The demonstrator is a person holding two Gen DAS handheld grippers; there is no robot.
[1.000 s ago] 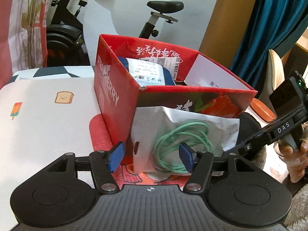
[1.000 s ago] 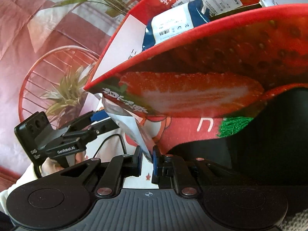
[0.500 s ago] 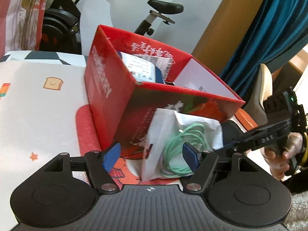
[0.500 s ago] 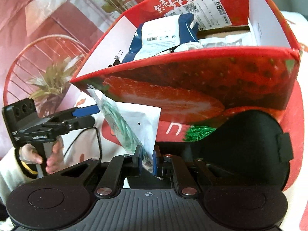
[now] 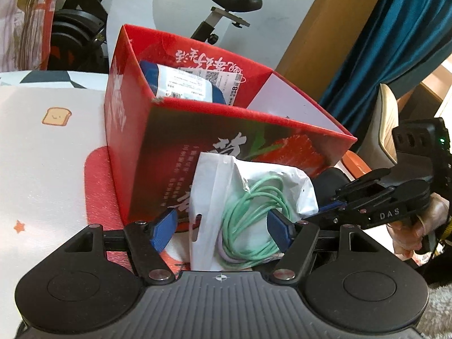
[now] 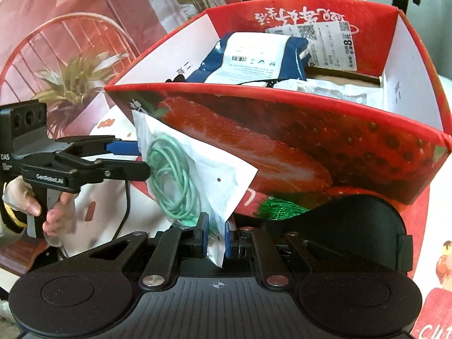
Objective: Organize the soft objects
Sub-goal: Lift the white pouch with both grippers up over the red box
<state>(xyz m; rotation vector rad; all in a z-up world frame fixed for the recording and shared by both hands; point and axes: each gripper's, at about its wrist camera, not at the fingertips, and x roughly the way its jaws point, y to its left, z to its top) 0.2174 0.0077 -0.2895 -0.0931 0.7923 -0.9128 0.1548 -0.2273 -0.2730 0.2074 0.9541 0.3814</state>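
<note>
Right gripper point(image 6: 214, 238) is clenched on the lower corner of the white bag point(image 6: 203, 175), pads pinching the plastic. The bag, with a coil of green cable point(image 6: 172, 180) inside, hangs outside the red box point(image 6: 325, 141), against its strawberry-printed front wall and below the rim. It is not in the box yet.

Left gripper point(image 5: 221, 230) straddles the bag's other end with its jaws closing. The right-hand blue pad point(image 5: 278, 228) sits against the cable bundle; the other pad stands clear of the plastic, so there is no grip on that side.

Change over the last second: the bag has been swung from edge-on to face-on in the right wrist view, and the box interior now shows over the rim where a second ago only the outer wall filled the frame. The bag is also more crumpled in the left wrist view. The left jaws widened a little, then began to narrow.

Reading: this looks like a two-handed steadying of a floppy bag before lifting it over the wall. A blue packet point(image 6: 254, 56) and some white items already lie inside, with room beside them. A black pad point(image 6: 353, 226) lies on the mat in front of the box, likely still to be sorted.

Risk: a corner pinch may let the bag sag or slip as it rises.
</note>
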